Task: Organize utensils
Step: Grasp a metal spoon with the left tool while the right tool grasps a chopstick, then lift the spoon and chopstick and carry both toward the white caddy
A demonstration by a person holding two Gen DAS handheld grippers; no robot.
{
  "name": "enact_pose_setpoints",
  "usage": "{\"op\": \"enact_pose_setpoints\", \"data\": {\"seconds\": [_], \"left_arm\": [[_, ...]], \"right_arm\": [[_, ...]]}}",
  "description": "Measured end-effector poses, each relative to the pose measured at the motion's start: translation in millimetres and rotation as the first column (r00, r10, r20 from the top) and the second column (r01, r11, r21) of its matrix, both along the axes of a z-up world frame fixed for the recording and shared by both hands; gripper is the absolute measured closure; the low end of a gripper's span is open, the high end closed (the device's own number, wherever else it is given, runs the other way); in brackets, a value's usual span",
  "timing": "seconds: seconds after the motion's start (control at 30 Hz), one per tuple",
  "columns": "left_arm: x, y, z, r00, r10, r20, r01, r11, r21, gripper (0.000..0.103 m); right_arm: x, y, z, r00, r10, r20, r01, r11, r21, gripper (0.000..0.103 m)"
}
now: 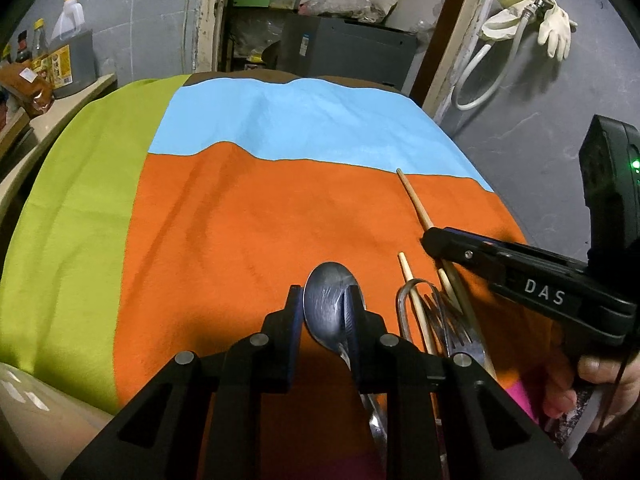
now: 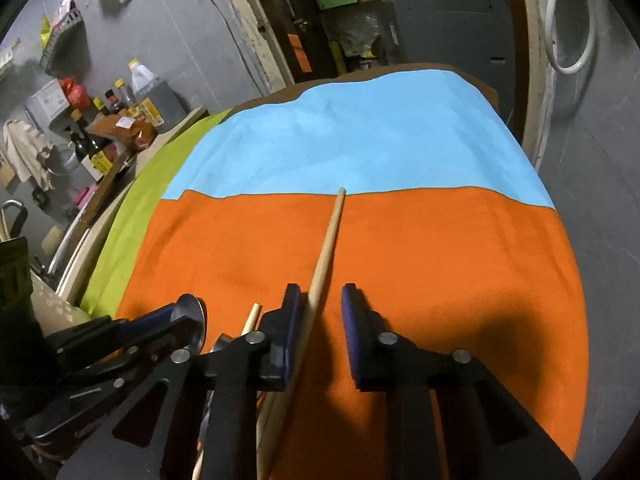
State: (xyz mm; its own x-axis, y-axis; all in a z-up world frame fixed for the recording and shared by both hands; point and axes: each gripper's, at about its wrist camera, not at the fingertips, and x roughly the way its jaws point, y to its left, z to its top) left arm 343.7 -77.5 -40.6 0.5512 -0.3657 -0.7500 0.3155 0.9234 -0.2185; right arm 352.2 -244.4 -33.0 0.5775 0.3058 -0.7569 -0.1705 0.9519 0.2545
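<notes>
A steel spoon (image 1: 331, 304) lies on the orange cloth (image 1: 240, 220) with its bowl between the fingers of my left gripper (image 1: 324, 300), which stands open around it. Right of it lie a fork (image 1: 460, 332), a whisk-like wire loop (image 1: 406, 304) and two wooden chopsticks (image 1: 414, 204). My right gripper (image 2: 320, 300) is open, with one long chopstick (image 2: 326, 248) running between its fingers, against the left pad. The second chopstick's tip (image 2: 253, 314) and the spoon (image 2: 192, 316) show to its left. The right gripper also shows in the left wrist view (image 1: 434, 240).
The table carries orange, blue (image 1: 300, 120) and lime green (image 1: 80, 200) cloths. A shelf with bottles and packets (image 1: 52, 60) stands at the left. A hose and rubber gloves (image 1: 532, 20) hang on the right wall. A doorway with clutter is behind the table.
</notes>
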Motion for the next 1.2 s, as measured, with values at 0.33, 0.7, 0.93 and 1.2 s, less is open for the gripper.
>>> {"op": "enact_pose_setpoints", "data": {"seconds": [0.33,0.7,0.93,1.2], "left_arm": [[-2.8,-1.9,3.4,1.000,0.002,0.018,-0.002,1.000,-0.018,0.099],[-33.1,-16.3,20.9,0.987,-0.018,0.160,0.005,0.996,0.085,0.103],[-65.6,-10.2,38.5,0.948,0.022,0.318,-0.055,0.994,0.095,0.103],[-103.5,1.5,57.7,0.841,0.071,0.536,-0.120,0.991,0.056,0.103]], "right_arm": [[-4.8,-2.8,0.4,1.000,0.014,-0.016,-0.013,0.999,0.045,0.095],[-40.0,-12.2,23.9,0.996,-0.001,0.087,-0.007,0.995,0.100,0.098],[-75.1,-10.7,38.4,0.975,-0.023,0.223,-0.008,0.991,0.137,0.098],[-109.9,6.8,53.2,0.910,-0.055,0.411,0.011,0.994,0.107,0.098]]}}
